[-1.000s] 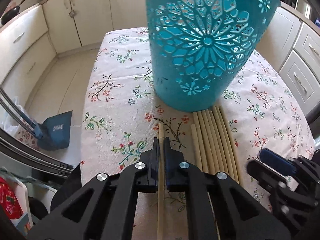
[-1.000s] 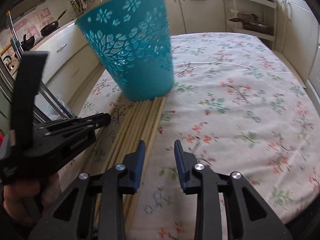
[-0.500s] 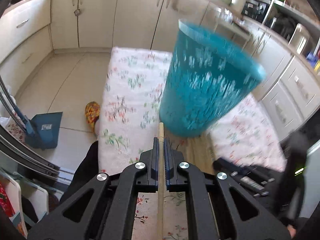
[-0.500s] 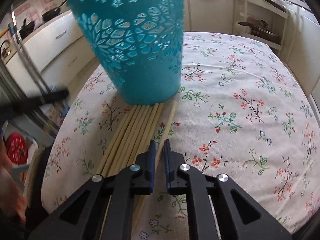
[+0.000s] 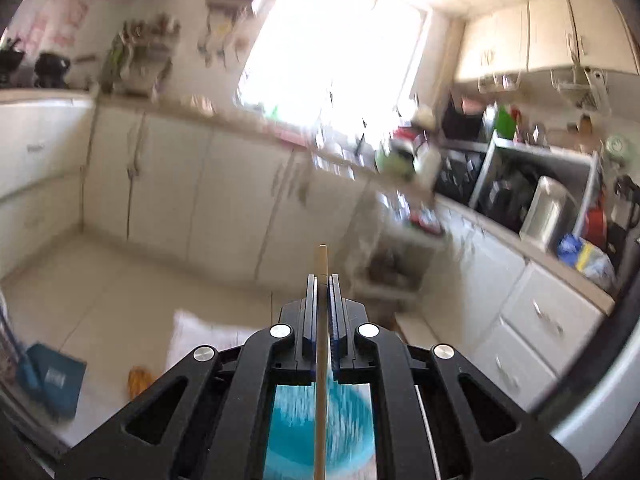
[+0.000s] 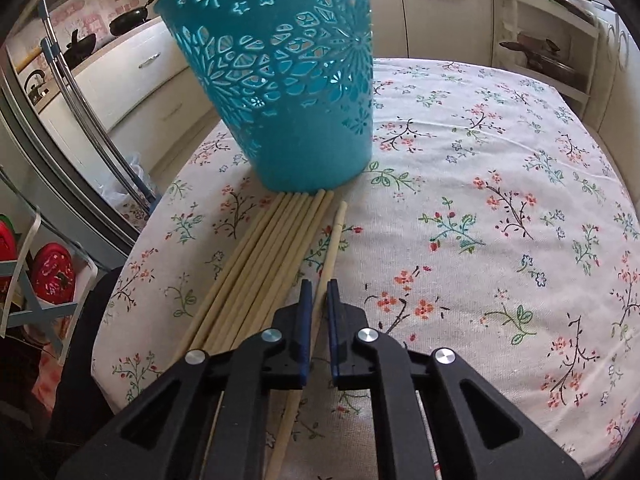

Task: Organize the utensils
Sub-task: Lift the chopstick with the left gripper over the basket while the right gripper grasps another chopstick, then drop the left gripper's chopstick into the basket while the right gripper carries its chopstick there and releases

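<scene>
Since the last frame your left gripper (image 5: 321, 280) has swung up with its chopstick (image 5: 321, 344) clamped; blue basket (image 5: 320, 424) now below it. Kitchen cabinets (image 5: 224, 184) ahead, blurred. Floral tablecloth (image 6: 480, 200) bears the chopstick row (image 6: 264, 264). Your right gripper (image 6: 317, 286) brackets one stray chopstick (image 6: 332, 248), fingers nearly closed; contact unclear

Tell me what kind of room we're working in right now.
A home kitchen, most likely: cream base cabinets run under a cluttered countertop, pans sit on a counter, and the work surface is a table with a floral tablecloth.
</scene>
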The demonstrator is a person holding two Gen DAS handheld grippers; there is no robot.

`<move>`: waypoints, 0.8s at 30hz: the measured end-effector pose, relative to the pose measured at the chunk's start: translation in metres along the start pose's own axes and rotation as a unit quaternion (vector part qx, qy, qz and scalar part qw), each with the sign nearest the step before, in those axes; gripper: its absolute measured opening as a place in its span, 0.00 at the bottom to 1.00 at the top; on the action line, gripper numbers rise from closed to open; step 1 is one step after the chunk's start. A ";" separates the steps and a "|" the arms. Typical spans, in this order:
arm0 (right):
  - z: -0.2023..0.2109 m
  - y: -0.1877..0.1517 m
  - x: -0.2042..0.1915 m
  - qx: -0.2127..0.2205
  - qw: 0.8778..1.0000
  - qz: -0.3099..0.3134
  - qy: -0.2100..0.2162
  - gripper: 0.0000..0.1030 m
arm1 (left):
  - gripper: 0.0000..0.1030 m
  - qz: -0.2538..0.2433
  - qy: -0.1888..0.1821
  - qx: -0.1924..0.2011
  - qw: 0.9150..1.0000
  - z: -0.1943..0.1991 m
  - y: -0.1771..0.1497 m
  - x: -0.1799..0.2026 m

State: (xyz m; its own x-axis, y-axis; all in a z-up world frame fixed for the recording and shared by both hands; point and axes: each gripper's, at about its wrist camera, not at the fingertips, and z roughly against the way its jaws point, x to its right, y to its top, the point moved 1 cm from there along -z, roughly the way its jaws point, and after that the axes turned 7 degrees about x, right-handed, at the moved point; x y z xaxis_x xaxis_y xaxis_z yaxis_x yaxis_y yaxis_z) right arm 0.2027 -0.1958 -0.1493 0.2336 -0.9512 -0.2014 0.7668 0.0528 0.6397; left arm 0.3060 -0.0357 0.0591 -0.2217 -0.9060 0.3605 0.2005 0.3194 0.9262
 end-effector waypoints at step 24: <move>-0.006 0.010 -0.006 0.001 1.000 0.020 -0.015 0.14 | 0.06 -0.051 0.075 -0.066 0.994 -0.048 -0.076 -0.023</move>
State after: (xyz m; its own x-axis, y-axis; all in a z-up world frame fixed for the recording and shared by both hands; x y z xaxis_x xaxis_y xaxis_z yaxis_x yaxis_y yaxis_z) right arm 0.2120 -0.1876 -0.1462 0.2456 -0.9573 -0.1527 0.7560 0.0906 0.6483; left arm 0.3418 -0.0529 -0.0250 -0.1041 -0.9662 0.2360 0.3108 0.1938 0.9305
